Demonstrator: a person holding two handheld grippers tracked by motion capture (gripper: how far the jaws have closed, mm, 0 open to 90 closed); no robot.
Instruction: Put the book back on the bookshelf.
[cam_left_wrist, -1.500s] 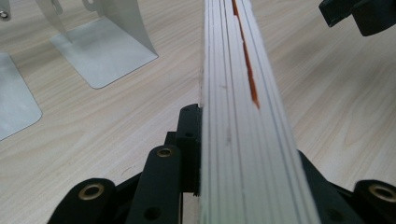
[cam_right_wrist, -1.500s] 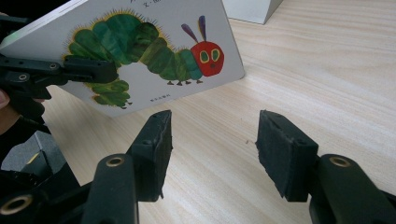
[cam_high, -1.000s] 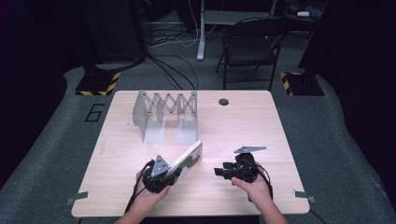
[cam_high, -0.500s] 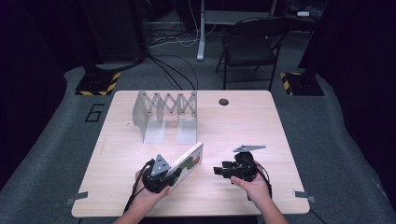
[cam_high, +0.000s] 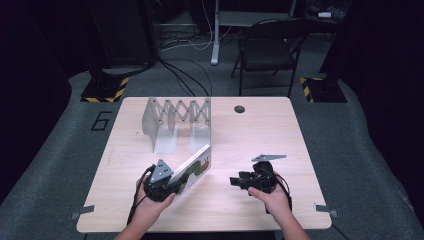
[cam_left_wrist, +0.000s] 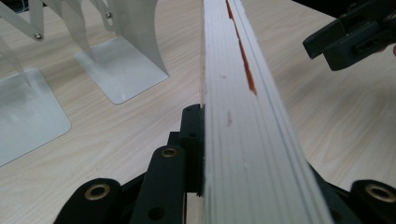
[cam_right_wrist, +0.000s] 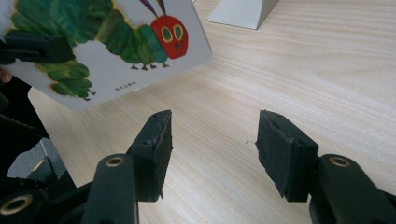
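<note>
A white board book (cam_high: 196, 168) with a green caterpillar on its cover (cam_right_wrist: 107, 37) is held tilted, its far edge raised above the table. My left gripper (cam_high: 176, 184) is shut on the book's near end. In the left gripper view I look along the book's page edge (cam_left_wrist: 243, 116), with one black jaw pressed against its left side and the other hidden behind it. My right gripper (cam_high: 236, 181) rests low over the table to the right of the book. Its jaws (cam_right_wrist: 212, 140) stand open with only bare wood between them.
A metal accordion book rack (cam_high: 175, 117) stands at the back left of the wooden table (cam_high: 260, 130), just beyond the book. A round cable hole (cam_high: 239, 109) sits near the far edge. A folding chair (cam_high: 265, 50) stands behind the table.
The left gripper has lifted the book slightly. The right gripper has stayed where it was, still open.
</note>
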